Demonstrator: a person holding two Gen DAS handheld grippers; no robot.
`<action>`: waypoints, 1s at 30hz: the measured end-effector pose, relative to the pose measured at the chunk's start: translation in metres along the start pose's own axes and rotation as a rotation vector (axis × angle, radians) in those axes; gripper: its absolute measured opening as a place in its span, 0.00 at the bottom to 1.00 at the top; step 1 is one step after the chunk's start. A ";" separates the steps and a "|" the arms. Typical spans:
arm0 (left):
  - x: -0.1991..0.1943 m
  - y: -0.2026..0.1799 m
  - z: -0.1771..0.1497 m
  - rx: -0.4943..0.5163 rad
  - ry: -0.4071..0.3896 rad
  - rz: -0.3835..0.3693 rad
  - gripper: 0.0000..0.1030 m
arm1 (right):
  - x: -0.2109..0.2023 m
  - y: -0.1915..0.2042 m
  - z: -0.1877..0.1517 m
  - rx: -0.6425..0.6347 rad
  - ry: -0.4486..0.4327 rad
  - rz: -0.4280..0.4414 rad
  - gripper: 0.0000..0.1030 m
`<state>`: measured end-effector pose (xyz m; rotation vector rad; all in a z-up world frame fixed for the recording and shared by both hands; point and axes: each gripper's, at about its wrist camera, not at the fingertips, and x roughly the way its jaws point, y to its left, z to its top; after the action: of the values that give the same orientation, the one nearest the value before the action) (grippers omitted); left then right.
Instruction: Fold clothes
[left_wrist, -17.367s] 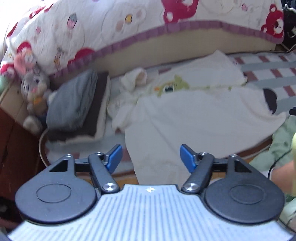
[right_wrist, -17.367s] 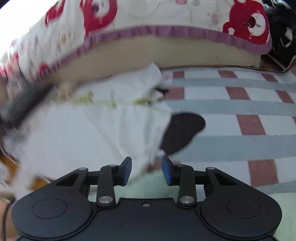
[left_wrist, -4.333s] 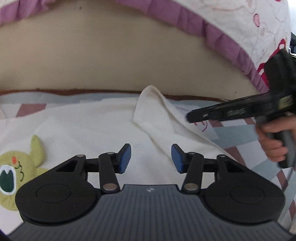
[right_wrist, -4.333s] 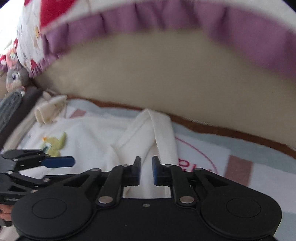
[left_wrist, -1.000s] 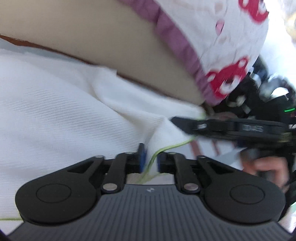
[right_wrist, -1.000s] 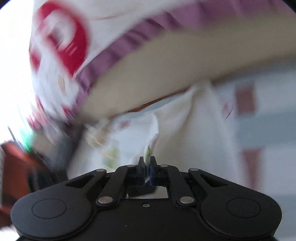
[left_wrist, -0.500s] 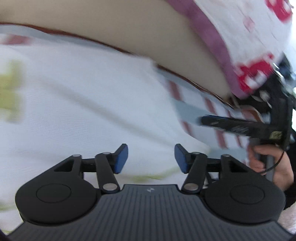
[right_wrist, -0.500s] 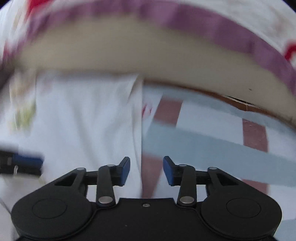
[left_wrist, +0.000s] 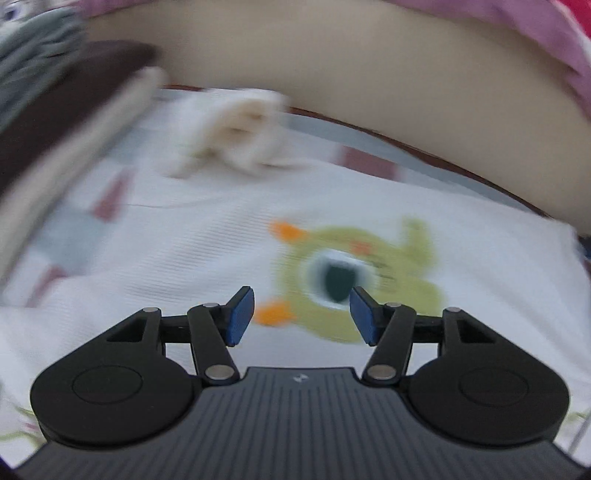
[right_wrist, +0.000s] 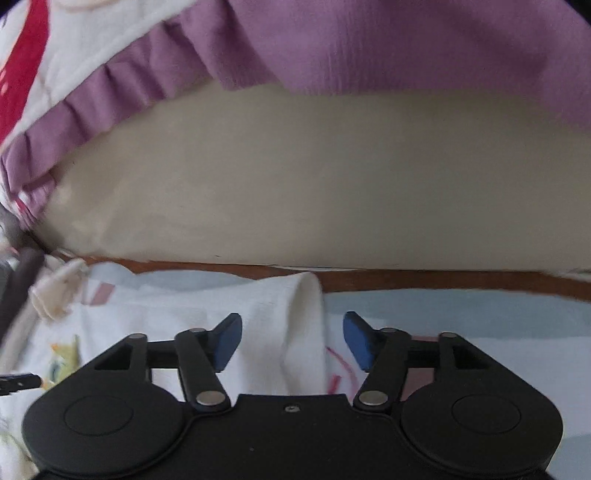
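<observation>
A striped mat (right_wrist: 461, 306) in pale blue, white and dull red carries everything; it runs up to a beige wall (right_wrist: 314, 177) under a purple frill (right_wrist: 110, 96). A white garment (left_wrist: 184, 258) with a green monster print (left_wrist: 354, 273) lies flat across the centre of the left view, its folded edge (right_wrist: 306, 314) at centre in the right view. A small cream bundle (left_wrist: 236, 129) (blurred) sits at upper centre, beyond the garment. At upper left lies a folded stack (left_wrist: 62, 99), dark brown over cream.
</observation>
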<state>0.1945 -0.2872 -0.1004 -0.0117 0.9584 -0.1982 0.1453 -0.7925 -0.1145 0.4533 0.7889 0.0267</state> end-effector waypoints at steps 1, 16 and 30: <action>0.000 0.013 0.003 -0.018 -0.014 0.033 0.55 | 0.007 -0.001 0.000 0.008 0.014 0.011 0.67; 0.020 0.126 0.041 -0.124 -0.032 0.108 0.60 | 0.022 0.041 -0.014 -0.387 -0.164 -0.246 0.03; 0.069 0.116 0.067 -0.176 0.007 -0.016 0.67 | 0.013 0.026 -0.016 -0.314 -0.165 -0.159 0.06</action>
<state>0.3059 -0.1904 -0.1291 -0.1803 0.9809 -0.1278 0.1476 -0.7608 -0.1229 0.0933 0.6420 -0.0342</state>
